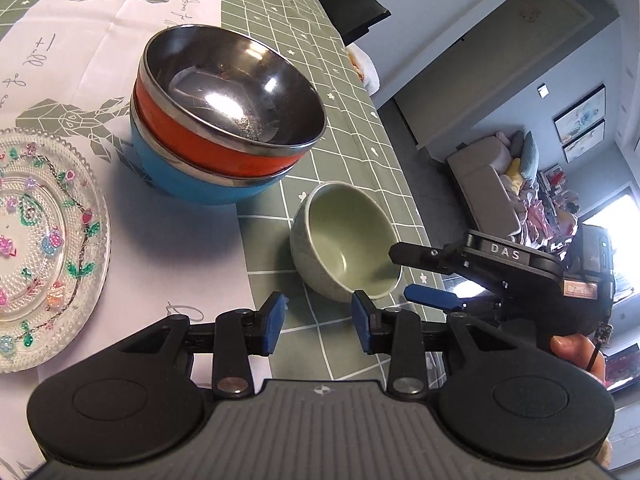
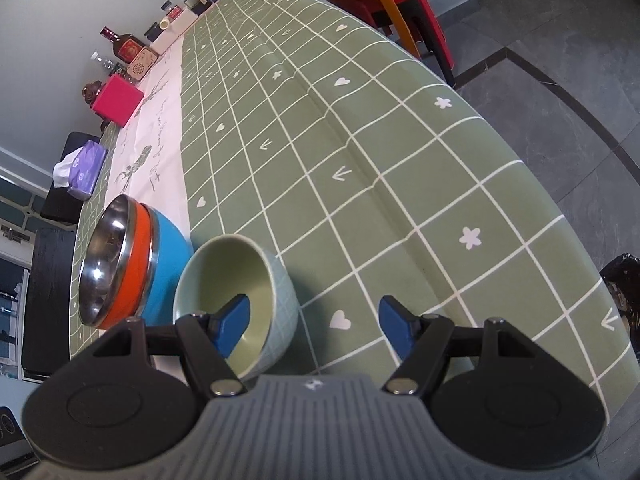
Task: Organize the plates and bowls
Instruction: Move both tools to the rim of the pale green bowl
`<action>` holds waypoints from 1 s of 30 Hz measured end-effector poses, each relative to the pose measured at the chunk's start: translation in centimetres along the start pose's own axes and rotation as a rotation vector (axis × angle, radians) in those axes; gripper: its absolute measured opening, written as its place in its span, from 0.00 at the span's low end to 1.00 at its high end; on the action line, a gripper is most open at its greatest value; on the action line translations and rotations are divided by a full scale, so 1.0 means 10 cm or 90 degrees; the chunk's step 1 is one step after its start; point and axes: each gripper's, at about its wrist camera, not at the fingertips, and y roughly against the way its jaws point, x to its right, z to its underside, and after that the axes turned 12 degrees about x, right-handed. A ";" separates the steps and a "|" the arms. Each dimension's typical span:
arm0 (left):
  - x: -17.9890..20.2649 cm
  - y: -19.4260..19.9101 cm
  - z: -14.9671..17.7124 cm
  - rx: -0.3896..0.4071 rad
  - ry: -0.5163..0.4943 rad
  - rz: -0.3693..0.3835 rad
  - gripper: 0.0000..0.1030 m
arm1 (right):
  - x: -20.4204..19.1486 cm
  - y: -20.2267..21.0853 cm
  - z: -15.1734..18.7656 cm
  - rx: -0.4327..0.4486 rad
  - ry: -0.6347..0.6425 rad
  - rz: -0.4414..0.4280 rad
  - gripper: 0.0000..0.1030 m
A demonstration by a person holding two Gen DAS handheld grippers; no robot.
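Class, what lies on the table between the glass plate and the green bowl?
The stacked bowls, behind a direct line from the glass plate to the green bowl; left wrist view.

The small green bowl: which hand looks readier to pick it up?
Probably the right. The right gripper is open, one finger already inside the green bowl across its rim. The left gripper is empty, short of it.

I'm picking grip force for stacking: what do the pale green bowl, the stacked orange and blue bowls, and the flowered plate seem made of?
Pale green bowl: probably glazed ceramic, with thick walls and a soft sheen. Orange bowl nested in blue bowl: polished steel inside, mirror glare; the coloured shells look painted or plastic. Flowered plate: clear pressed glass, beaded texture, painted flowers.
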 end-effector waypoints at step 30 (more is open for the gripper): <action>0.27 -0.48 -0.18 0.008 -0.062 -0.108 0.22 | -0.18 -0.09 0.08 -0.013 0.044 -0.021 0.26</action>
